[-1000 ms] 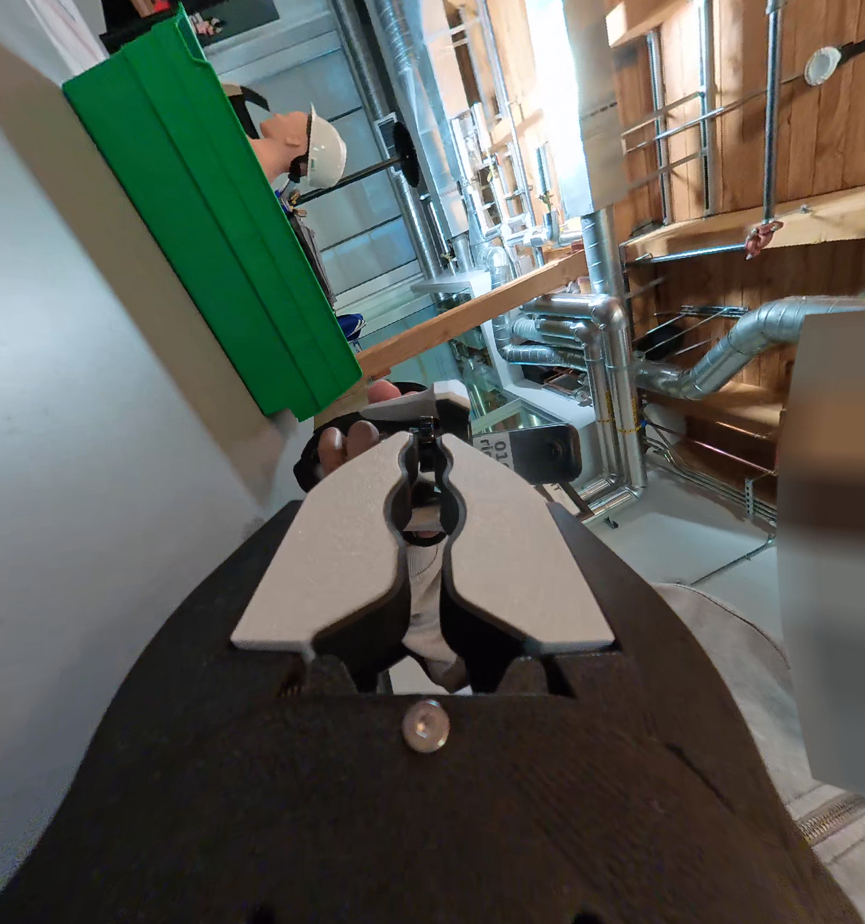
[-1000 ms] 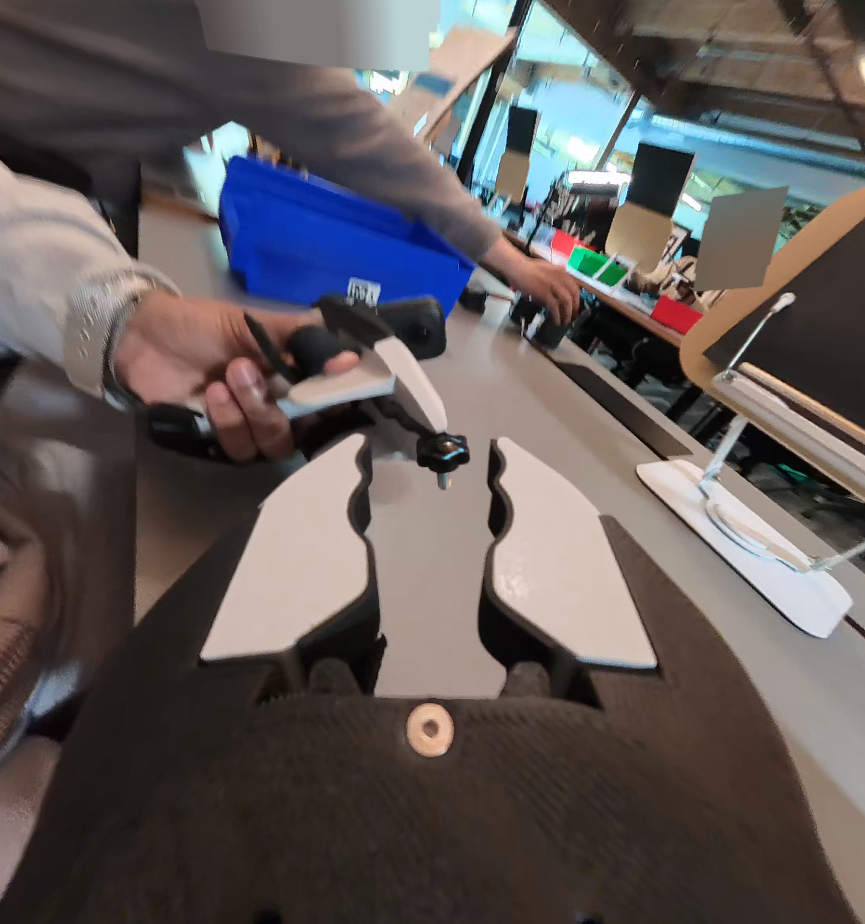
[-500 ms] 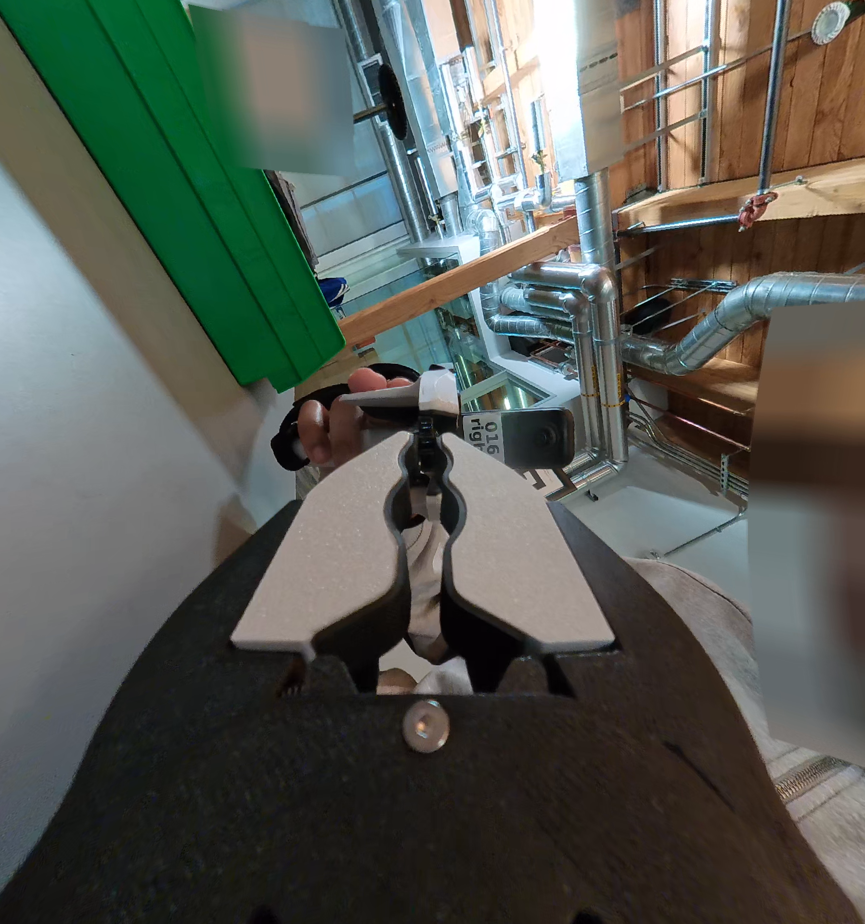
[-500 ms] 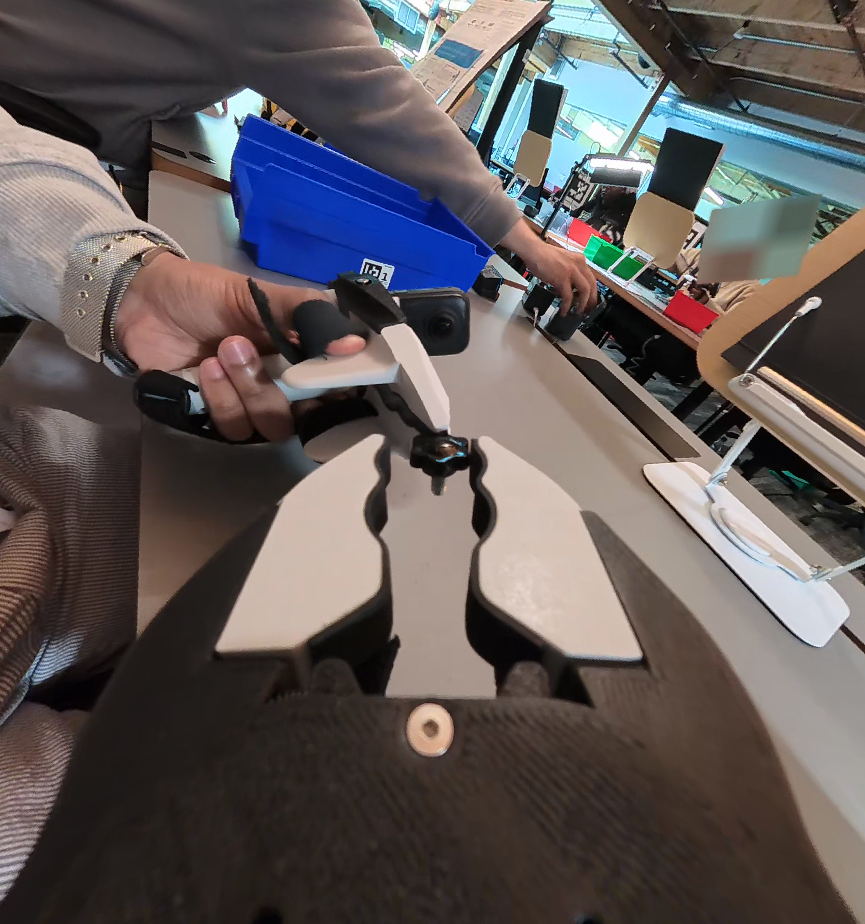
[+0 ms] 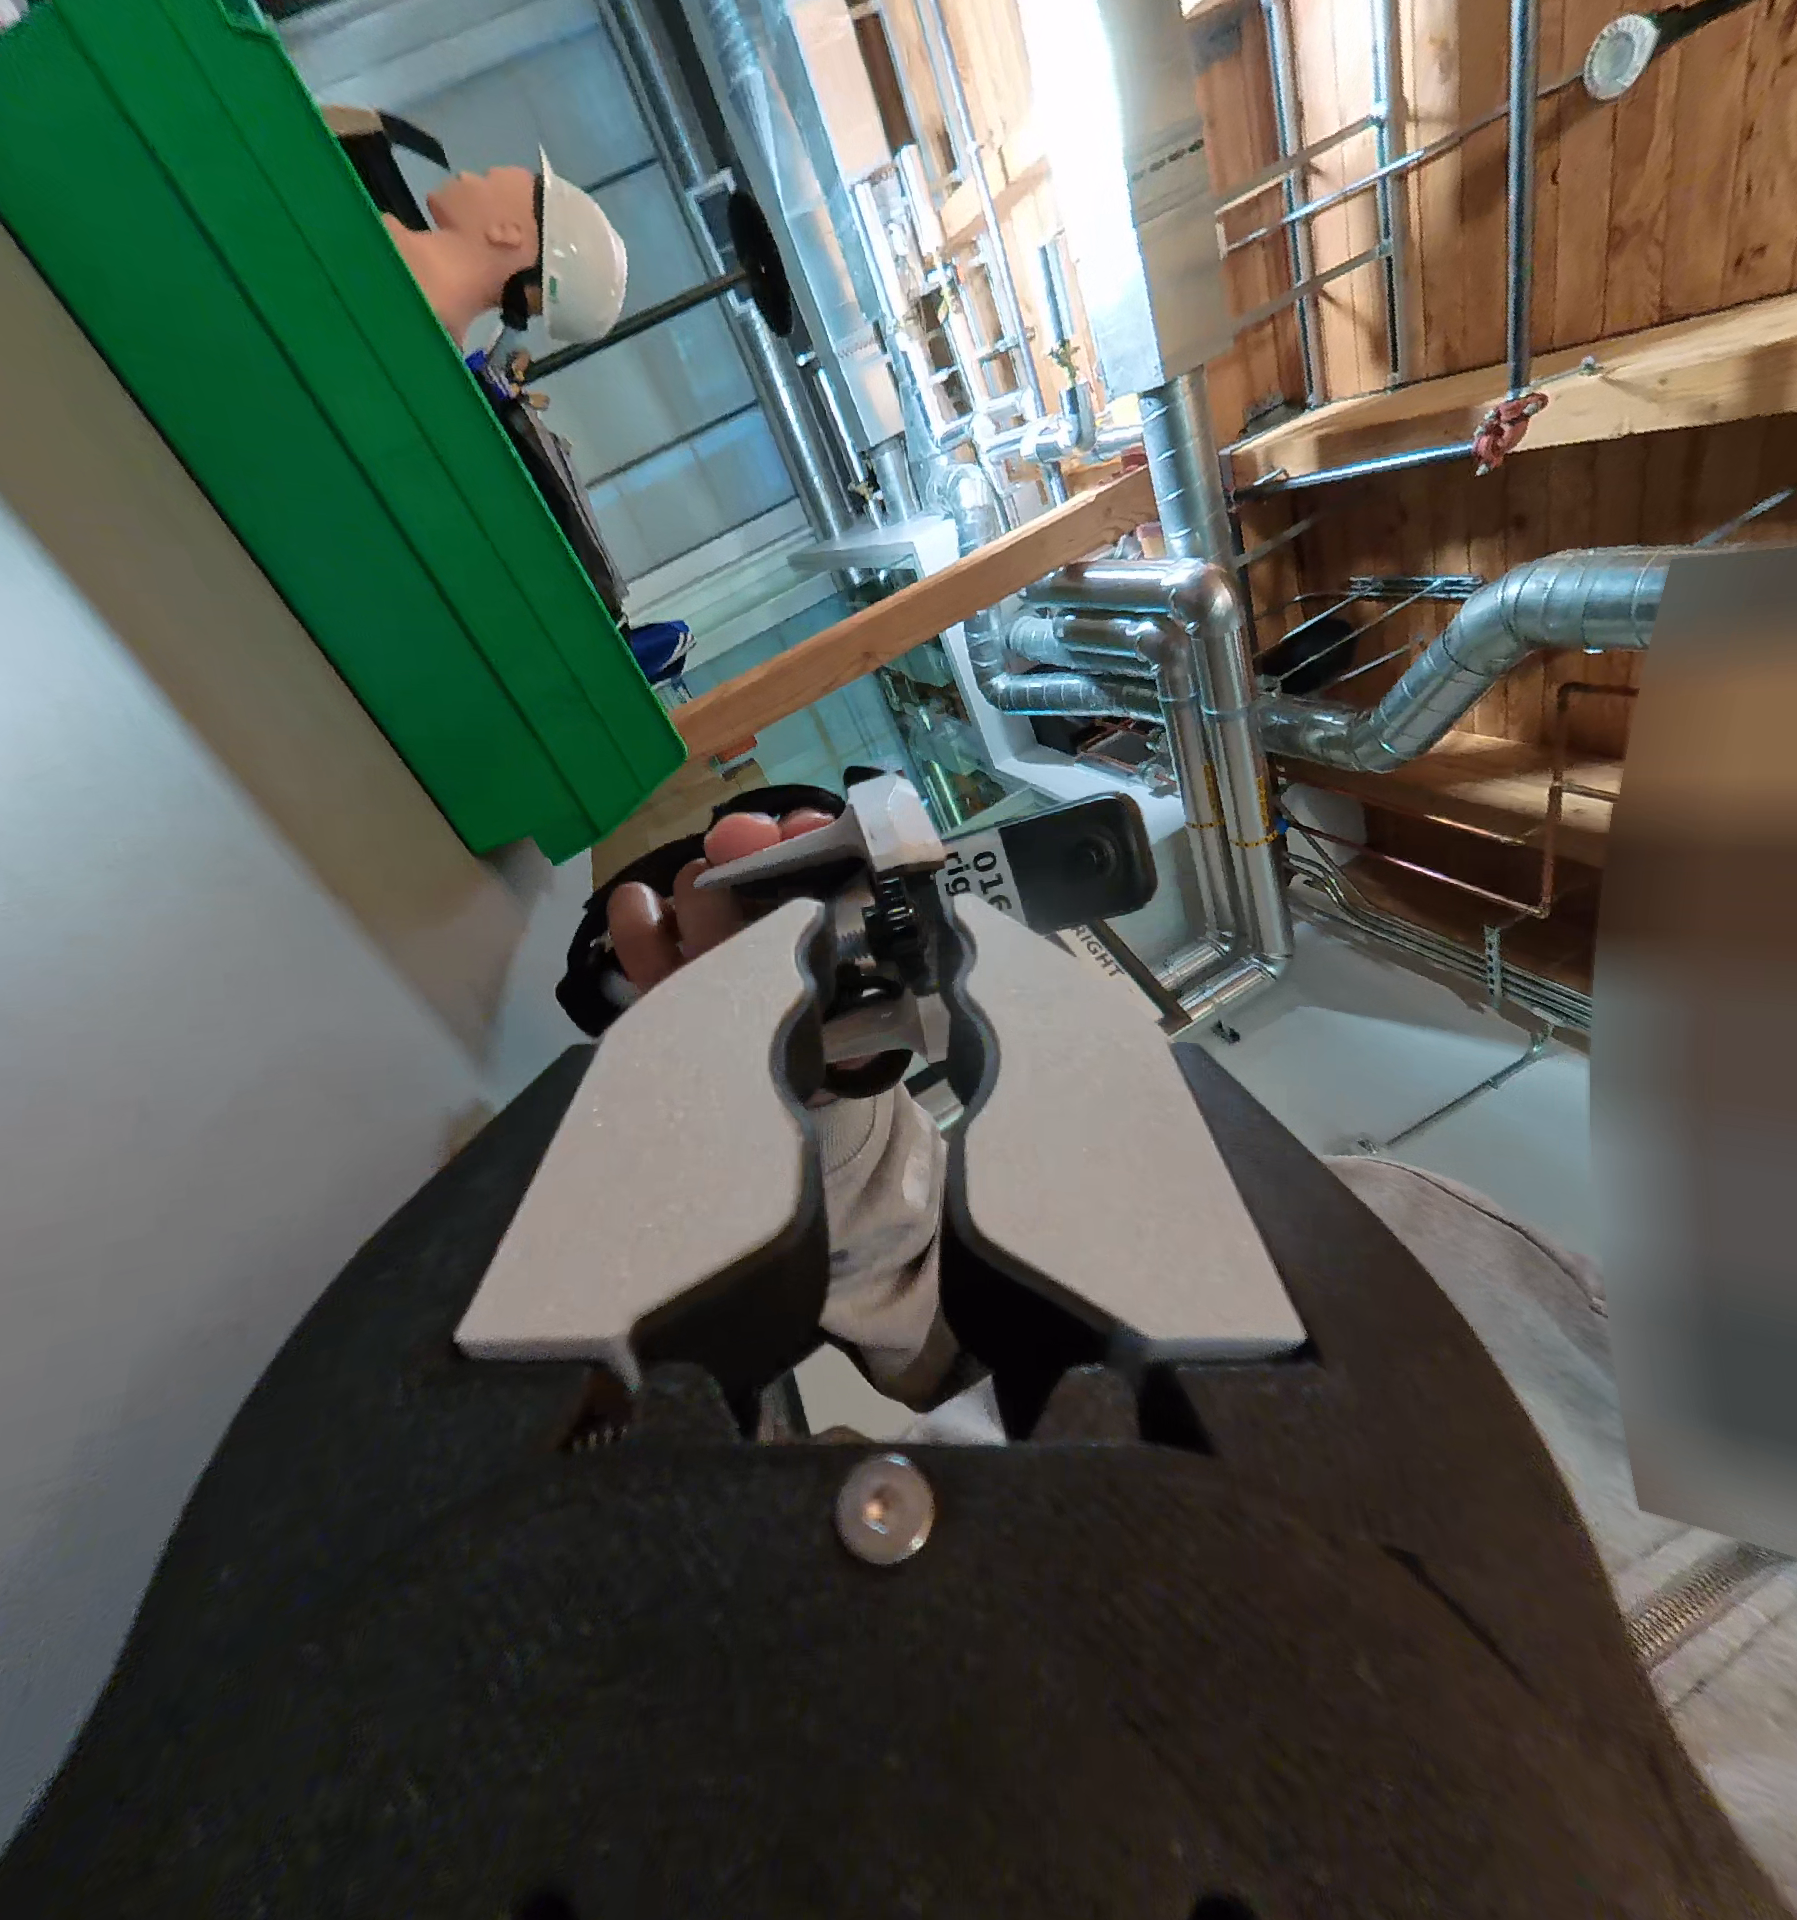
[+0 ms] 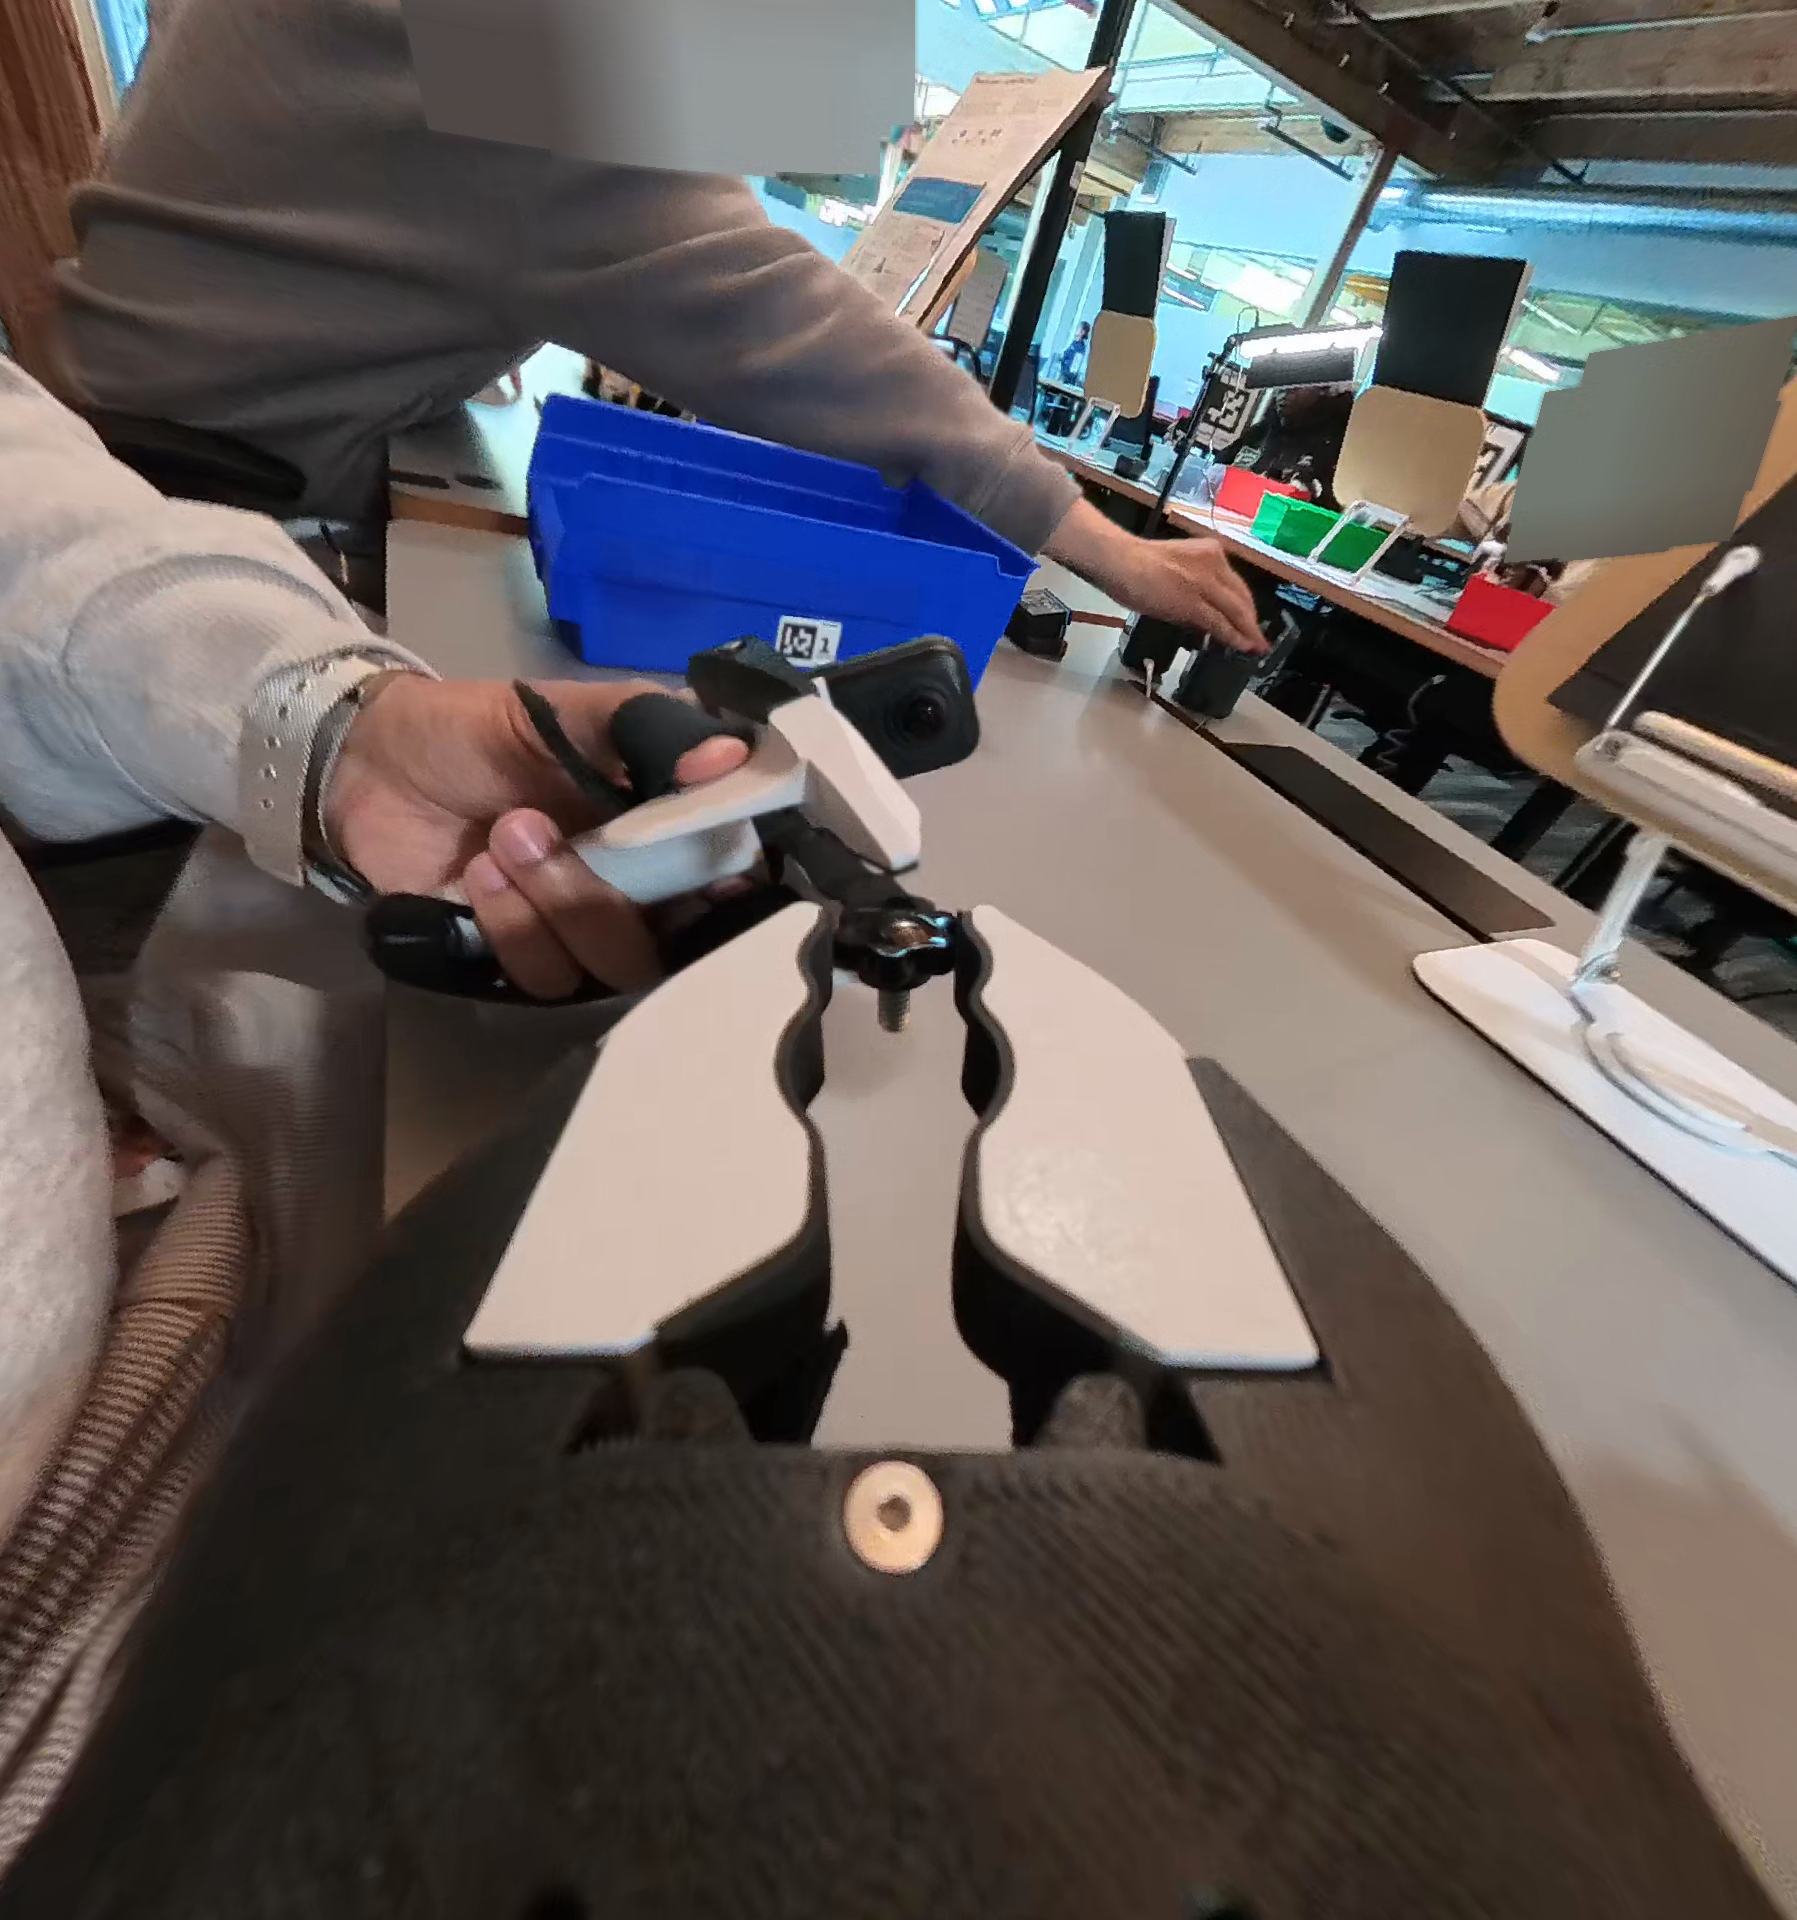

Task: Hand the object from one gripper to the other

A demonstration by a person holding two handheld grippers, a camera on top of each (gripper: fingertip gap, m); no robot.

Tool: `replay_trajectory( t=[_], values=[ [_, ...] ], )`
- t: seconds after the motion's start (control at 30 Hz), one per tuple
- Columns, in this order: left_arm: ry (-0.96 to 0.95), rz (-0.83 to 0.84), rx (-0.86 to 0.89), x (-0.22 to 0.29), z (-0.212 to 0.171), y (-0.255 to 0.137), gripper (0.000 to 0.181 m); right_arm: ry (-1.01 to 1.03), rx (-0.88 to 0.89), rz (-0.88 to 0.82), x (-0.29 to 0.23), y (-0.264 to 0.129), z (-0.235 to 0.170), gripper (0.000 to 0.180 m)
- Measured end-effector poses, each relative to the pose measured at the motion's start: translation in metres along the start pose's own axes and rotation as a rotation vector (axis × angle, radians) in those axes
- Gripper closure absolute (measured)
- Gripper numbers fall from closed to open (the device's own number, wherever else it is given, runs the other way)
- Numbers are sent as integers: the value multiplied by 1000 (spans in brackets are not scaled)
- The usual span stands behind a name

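A black knob screw (image 6: 894, 951) is held in mid-air above the bench (image 6: 1133, 883). Its threaded shaft is pointed back toward the right tool (image 6: 894, 925), which is closed narrow on the knob's sides. The left tool (image 5: 881, 925) is narrowed around it from the opposite side; whether it grips cannot be told.

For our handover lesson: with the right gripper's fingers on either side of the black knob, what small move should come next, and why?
Probably open the left gripper and draw it back: the right gripper looks closed on the black knob, while the left's tips reach it too.
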State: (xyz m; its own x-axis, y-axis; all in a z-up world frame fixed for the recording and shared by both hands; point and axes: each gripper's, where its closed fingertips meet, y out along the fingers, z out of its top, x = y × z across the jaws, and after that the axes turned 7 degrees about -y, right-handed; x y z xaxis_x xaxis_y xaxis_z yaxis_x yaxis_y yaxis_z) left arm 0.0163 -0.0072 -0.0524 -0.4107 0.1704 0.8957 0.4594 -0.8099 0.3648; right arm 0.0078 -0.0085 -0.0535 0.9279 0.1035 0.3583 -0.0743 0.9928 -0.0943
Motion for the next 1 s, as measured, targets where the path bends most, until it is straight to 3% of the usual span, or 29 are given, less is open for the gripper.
replay_trajectory(
  t=[0.03, 0.27, 0.47, 1.0],
  values=[
    [9, -9, 11, 2, 2, -1, 161, 40, 11, 8, 1, -2, 1, 157],
    [133, -29, -39, 9, -3, 1, 160, 506, 170, 151, 8, -11, 15, 157],
    [261, 27, -91, 7, -13, 6, 163, 735, 283, 203, 18, -17, 20, 157],
    [333, 37, -148, 7, -29, 14, 175, 788, 250, 277, 1, -5, 19, 157]
  ],
)
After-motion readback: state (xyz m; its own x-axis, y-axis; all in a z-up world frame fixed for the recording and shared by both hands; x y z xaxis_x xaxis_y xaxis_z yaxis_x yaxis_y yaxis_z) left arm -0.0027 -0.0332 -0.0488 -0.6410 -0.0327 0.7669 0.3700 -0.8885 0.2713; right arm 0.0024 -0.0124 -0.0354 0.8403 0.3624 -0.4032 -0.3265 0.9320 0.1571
